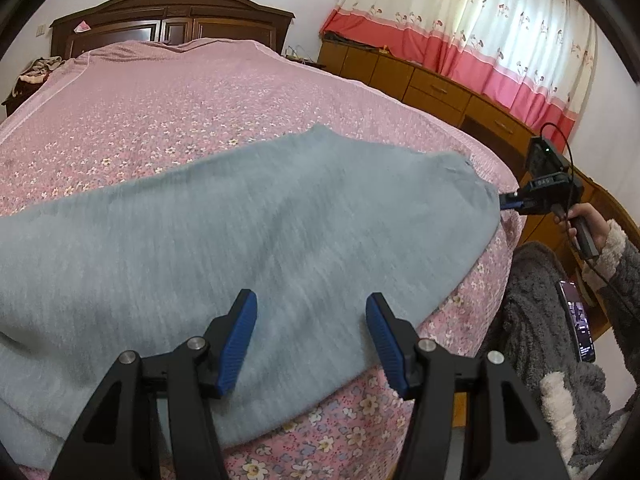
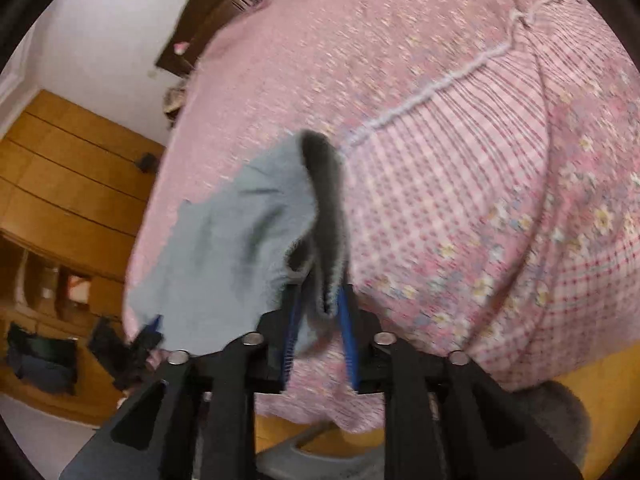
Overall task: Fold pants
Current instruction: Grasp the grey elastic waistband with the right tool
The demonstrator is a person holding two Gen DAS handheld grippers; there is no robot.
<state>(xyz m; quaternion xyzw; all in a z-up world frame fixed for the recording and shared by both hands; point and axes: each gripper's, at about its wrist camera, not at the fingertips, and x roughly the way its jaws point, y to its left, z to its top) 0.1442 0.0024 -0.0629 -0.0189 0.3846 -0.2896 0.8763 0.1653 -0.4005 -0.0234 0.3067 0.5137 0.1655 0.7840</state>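
Observation:
Grey-blue pants lie spread across the pink floral bedspread, reaching the bed's near edge. My left gripper hovers over their near part, open, with nothing between its blue pads. At the pants' right end, a hand holds my right gripper against the fabric edge. In the right wrist view, a thick folded edge of the pants, showing its dark fleecy lining, stands lifted off the bedspread between the pads of the right gripper, which is shut on it. The left gripper shows at lower left.
A dark wooden headboard stands at the bed's far end. Low wooden cabinets run under a pink-and-white curtain on the right. A person's grey fleece sleeve and a lit phone are beside the bed. A wooden wardrobe stands opposite.

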